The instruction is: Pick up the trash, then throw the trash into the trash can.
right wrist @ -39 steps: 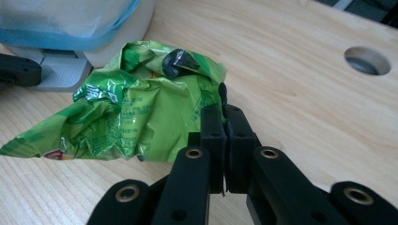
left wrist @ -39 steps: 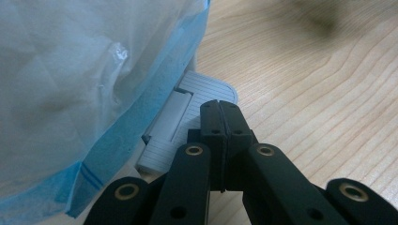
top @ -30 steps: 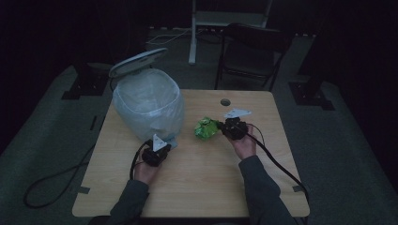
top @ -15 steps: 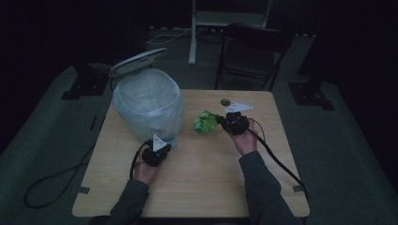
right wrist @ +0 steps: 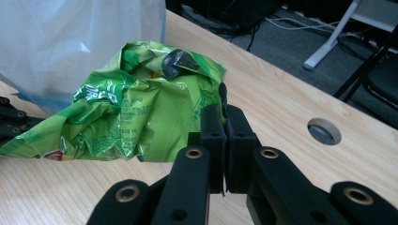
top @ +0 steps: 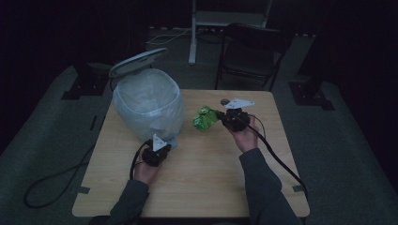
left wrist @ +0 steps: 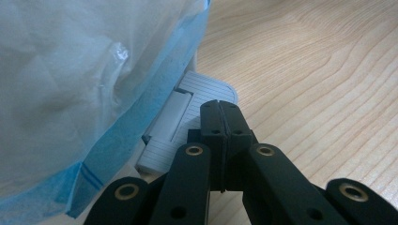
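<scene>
A crumpled green snack bag (right wrist: pixel 136 117) hangs just above the table, and my right gripper (right wrist: pixel 220 117) is shut on its edge. In the high view the snack bag (top: pixel 205 118) and the right gripper (top: pixel 220 115) are right of a pedal bin (top: pixel 148 108) lined with a pale plastic bag. The bin's lid (top: pixel 138 61) stands open. My left gripper (top: pixel 162 145) is at the bin's foot, its jaws shut with nothing between them. In the left gripper view the left gripper (left wrist: pixel 219 110) has its tips over the grey ribbed pedal (left wrist: pixel 187 98), beside the liner (left wrist: pixel 70 93).
The wooden table (top: pixel 197 187) has a round cable hole (right wrist: pixel 324 131) near its far edge. A dark chair (top: pixel 253 51) stands behind the table. Cables trail from both grippers off the table; one loops on the floor at left (top: pixel 51 183).
My right gripper has lifted the green snack bag a little higher above the table. The left gripper and the bin have not moved.
</scene>
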